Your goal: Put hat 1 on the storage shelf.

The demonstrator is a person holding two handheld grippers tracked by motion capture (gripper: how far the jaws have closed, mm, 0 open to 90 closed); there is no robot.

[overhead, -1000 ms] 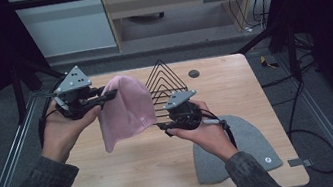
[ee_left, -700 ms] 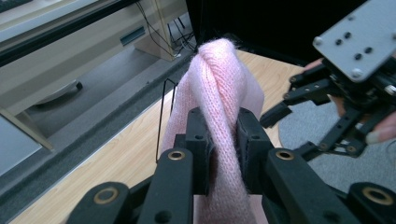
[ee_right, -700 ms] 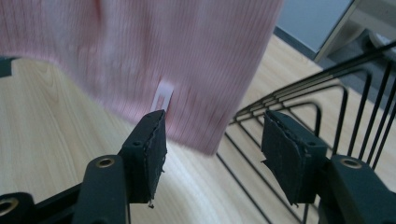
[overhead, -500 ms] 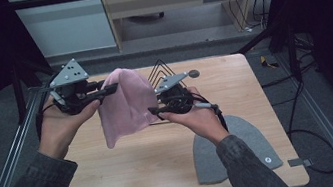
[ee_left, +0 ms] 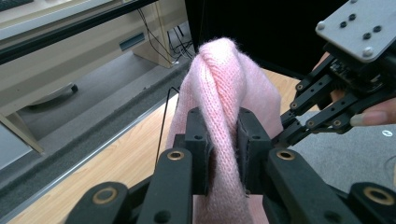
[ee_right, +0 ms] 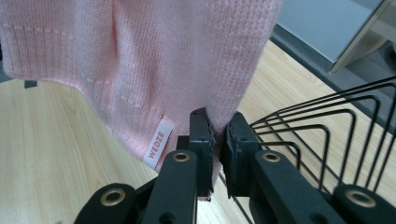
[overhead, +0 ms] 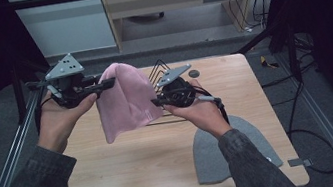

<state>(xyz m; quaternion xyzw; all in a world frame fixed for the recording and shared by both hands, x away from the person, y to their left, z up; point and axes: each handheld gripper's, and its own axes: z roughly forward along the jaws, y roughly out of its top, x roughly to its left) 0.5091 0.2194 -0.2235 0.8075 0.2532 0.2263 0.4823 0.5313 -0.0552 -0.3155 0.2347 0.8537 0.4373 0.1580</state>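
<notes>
A pink knitted beanie (overhead: 124, 100) hangs in the air above the wooden table (overhead: 135, 164), held between both grippers. My left gripper (overhead: 108, 83) is shut on a fold at the hat's upper left edge; in the left gripper view the pink knit (ee_left: 224, 140) is pinched between the black pads. My right gripper (overhead: 155, 103) has just been closing and now pinches the hat's lower right edge (ee_right: 217, 140), close to a small white label (ee_right: 158, 142). A grey beanie (overhead: 249, 133) lies flat on the table at the front right, partly under the right forearm.
A black wire rack (overhead: 160, 70) with triangular loops stands on the table behind the right gripper, and its wires (ee_right: 327, 126) run close to the right jaw. A small dark disc (overhead: 194, 73) lies at the back of the table. Metal rails (overhead: 320, 115) border the table.
The right gripper rose from near the tabletop to the hat's lower right edge and closed on it. The left gripper kept its hold and lifted slightly.
</notes>
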